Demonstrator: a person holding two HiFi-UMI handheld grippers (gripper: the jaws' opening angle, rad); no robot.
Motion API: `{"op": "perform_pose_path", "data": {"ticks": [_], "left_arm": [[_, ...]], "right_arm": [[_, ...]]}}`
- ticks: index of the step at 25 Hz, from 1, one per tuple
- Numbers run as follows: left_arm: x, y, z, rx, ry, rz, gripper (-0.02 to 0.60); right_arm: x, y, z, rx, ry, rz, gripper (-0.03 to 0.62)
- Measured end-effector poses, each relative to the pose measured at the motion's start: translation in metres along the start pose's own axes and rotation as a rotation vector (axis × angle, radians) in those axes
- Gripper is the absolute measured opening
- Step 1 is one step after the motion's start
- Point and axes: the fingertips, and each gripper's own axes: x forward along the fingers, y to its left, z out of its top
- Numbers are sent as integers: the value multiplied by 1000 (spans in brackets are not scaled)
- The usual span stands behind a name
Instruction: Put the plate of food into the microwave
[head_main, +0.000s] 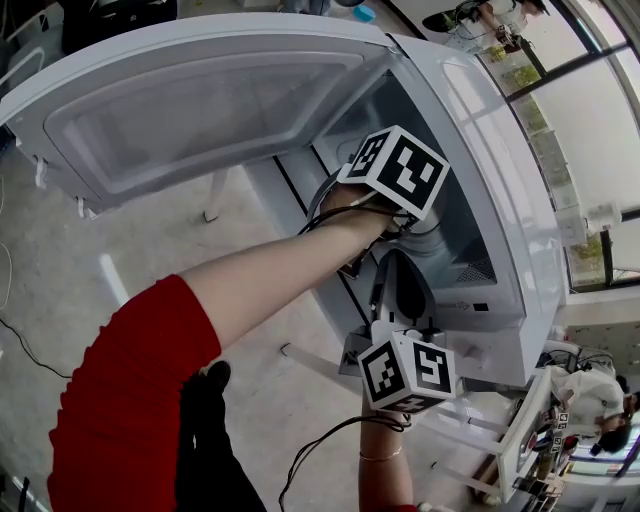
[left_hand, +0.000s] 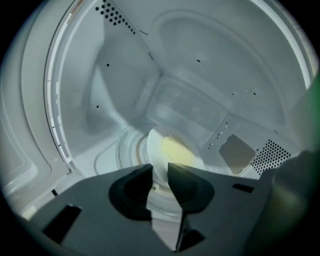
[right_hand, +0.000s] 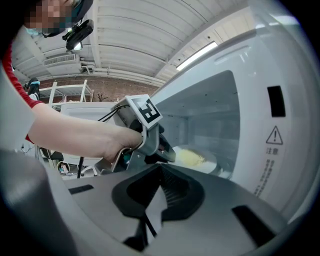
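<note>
Grey floor spreads below a white microwave oven whose door hangs wide open. Inside, on the round glass turntable, sits the white round plate with a pale yellow heap of food. The left gripper reaches into the cavity with its jaws apart. The plate's near rim lies in line with the gap, at the tips, and neither pad presses on it. The right gripper hangs outside the opening, well short of the plate, with its tips together on nothing.
</note>
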Motion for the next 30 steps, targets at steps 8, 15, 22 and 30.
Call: {"op": "perform_pose_path", "data": {"ticks": [8,15,22,30], "left_arm": [[0,4,0,117,-37,79,112],[-2,3,1,168,-63,109,114],[-3,4,3,150,-86,104,112],[-36,22,25,192,-294,91,11]], "right_arm": [[0,-1,-1,5,0,1,14],[-1,-3,-5,20,5,2,14],[0,-3,-8,16,14,7,15],[-2,3,-1,3,-19,23,15]]}}
